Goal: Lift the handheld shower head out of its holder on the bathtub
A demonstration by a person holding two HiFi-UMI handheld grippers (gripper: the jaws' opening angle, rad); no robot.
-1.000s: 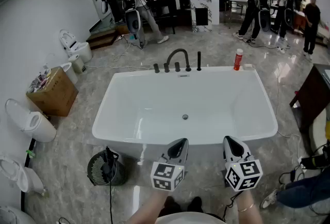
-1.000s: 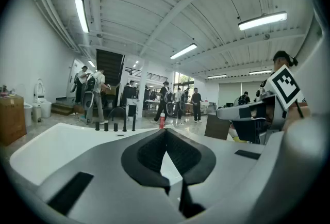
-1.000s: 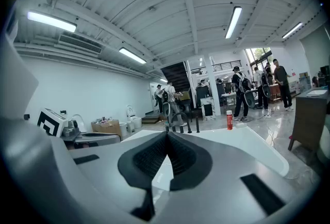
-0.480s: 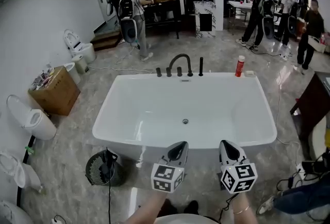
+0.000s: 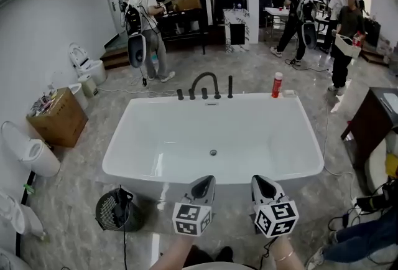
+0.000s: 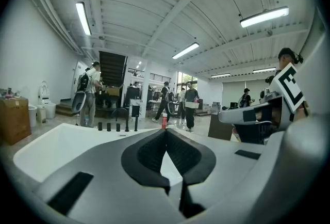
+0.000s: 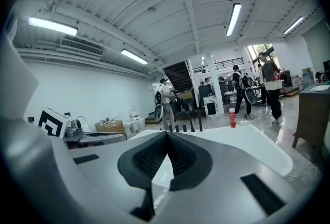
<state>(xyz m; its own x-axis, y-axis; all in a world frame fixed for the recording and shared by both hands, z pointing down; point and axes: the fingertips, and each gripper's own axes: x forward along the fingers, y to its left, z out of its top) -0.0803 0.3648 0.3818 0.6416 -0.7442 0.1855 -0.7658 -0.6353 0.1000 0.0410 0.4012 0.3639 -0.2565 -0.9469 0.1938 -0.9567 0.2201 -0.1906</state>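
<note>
— Left gripper (image 5: 204, 182), how did it stand?
— Fully closed. I had its dark pads pressed flat together with nothing between them, and I held it low on the near side of the white bathtub (image 5: 119, 141).
— And the right gripper (image 5: 261, 181)?
— The same: jaws together and empty, just beside the left one. Both pointed across the tub.
— Where was the handheld shower head (image 5: 230, 86)?
— Upright in its holder on the far rim, a slim black stick just right of the arched black faucet (image 5: 204, 78). It was well apart from both of my grippers.
— Anything else on that rim?
— Short black knobs (image 5: 180, 94) by the faucet, and a red bottle (image 5: 277, 84) further right.
</note>
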